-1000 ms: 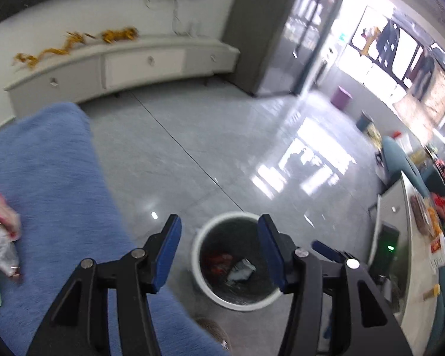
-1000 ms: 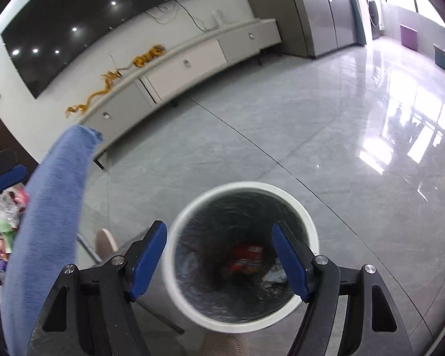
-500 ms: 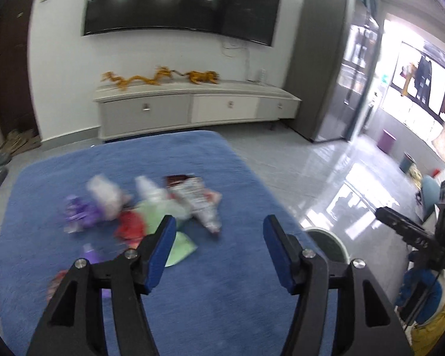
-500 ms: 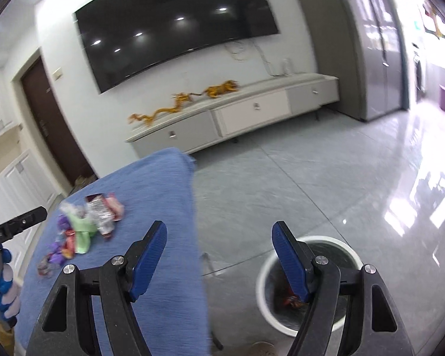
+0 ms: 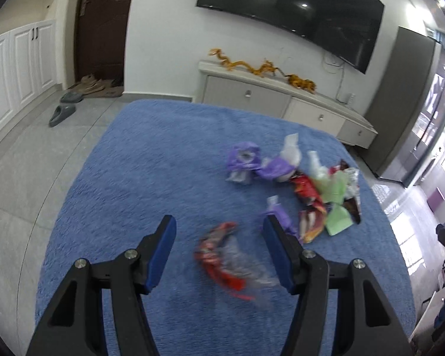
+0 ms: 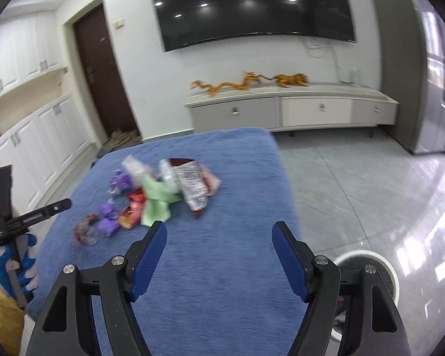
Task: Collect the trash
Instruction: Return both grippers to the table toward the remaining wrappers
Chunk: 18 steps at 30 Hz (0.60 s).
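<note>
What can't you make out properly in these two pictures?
- Red wrapper, left wrist view: motion blur, its print is unreadable.
- Trash bin, right wrist view: the right gripper hides its inside.
- Wrapper pile, right wrist view: blurred and overlapping, no count possible.

A white wall [image 6: 385, 29] carries a large dark television [image 6: 252, 6] reflecting ceiling spot lamps. Below the television stands a long low white cabinet [image 6: 296, 109] with drawers; golden dragon ornaments [image 6: 246, 81] lie along its top. Left of the television is a dark brown door [image 6: 101, 74], with slippers [image 5: 63, 109] on the floor near it. Further left of the door run white panelled cupboards [image 5: 17, 62]. Right of the cabinet stands a tall grey unit [image 6: 400, 68]. The floor [image 6: 370, 184] is glossy grey tile, with bright window glare on the right.
</note>
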Each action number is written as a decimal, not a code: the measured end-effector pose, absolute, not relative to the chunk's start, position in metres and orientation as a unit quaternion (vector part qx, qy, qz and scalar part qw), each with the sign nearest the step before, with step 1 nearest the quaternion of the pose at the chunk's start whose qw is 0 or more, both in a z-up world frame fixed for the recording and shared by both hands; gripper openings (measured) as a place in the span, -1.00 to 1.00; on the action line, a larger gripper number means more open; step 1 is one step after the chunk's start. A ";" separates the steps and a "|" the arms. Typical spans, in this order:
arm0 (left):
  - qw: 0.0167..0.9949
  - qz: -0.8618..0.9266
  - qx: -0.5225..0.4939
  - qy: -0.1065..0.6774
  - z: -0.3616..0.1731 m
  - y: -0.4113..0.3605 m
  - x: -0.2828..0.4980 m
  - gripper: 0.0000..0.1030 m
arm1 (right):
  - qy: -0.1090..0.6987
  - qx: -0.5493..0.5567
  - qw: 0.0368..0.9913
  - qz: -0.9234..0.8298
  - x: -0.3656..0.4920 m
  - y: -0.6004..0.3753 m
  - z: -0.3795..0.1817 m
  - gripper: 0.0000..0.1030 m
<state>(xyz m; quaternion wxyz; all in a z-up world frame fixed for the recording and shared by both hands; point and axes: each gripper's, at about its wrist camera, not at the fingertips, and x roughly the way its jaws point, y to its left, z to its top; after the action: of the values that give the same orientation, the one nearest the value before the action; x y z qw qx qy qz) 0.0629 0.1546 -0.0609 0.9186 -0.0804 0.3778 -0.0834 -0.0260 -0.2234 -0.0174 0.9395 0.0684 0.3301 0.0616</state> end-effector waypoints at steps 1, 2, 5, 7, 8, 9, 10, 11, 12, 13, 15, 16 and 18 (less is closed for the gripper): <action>0.918 -0.079 -0.082 0.380 -0.064 0.160 0.063 0.15 | 0.330 0.064 0.939 0.071 -0.023 -0.217 -0.017 0.39; 0.917 -0.073 -0.085 0.382 -0.066 0.164 0.063 0.15 | 0.331 0.060 0.938 0.080 -0.020 -0.212 -0.017 0.39; 0.916 -0.060 -0.095 0.386 -0.069 0.176 0.063 0.15 | 0.331 0.052 0.937 0.102 -0.011 -0.199 -0.017 0.39; 0.915 -0.053 -0.096 0.387 -0.068 0.176 0.062 0.15 | 0.330 0.049 0.936 0.115 -0.005 -0.193 -0.018 0.38; 0.915 -0.051 -0.096 0.388 -0.067 0.178 0.061 0.15 | 0.330 0.049 0.935 0.122 -0.002 -0.190 -0.019 0.37; 0.915 -0.049 -0.097 0.389 -0.067 0.179 0.061 0.15 | 0.330 0.049 0.934 0.129 0.001 -0.187 -0.020 0.34; 0.914 -0.048 -0.096 0.391 -0.067 0.180 0.060 0.15 | 0.332 0.050 0.932 0.138 0.006 -0.184 -0.022 0.33; 0.914 -0.048 -0.096 0.392 -0.067 0.181 0.061 0.15 | 0.333 0.051 0.930 0.147 0.009 -0.181 -0.023 0.30; 0.913 -0.049 -0.096 0.393 -0.068 0.181 0.061 0.15 | 0.335 0.051 0.928 0.156 0.013 -0.177 -0.025 0.25; 0.912 -0.051 -0.097 0.395 -0.069 0.180 0.060 0.15 | 0.339 0.049 0.925 0.166 0.019 -0.172 -0.028 0.22; 0.911 -0.056 -0.099 0.397 -0.070 0.179 0.060 0.15 | 0.348 0.042 0.918 0.187 0.030 -0.159 -0.034 0.06; 0.910 -0.059 -0.101 0.398 -0.070 0.178 0.060 0.15 | 0.350 0.039 0.916 0.193 0.033 -0.154 -0.035 0.03; 0.907 -0.070 -0.108 0.401 -0.073 0.175 0.060 0.15 | 0.355 0.032 0.910 0.212 0.043 -0.139 -0.039 0.02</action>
<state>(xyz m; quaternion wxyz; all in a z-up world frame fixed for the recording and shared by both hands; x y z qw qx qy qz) 0.0603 0.1748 -0.0726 0.9068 -0.1077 0.4015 -0.0696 0.0425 -0.1394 -0.0392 0.9101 0.0324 0.3548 0.2117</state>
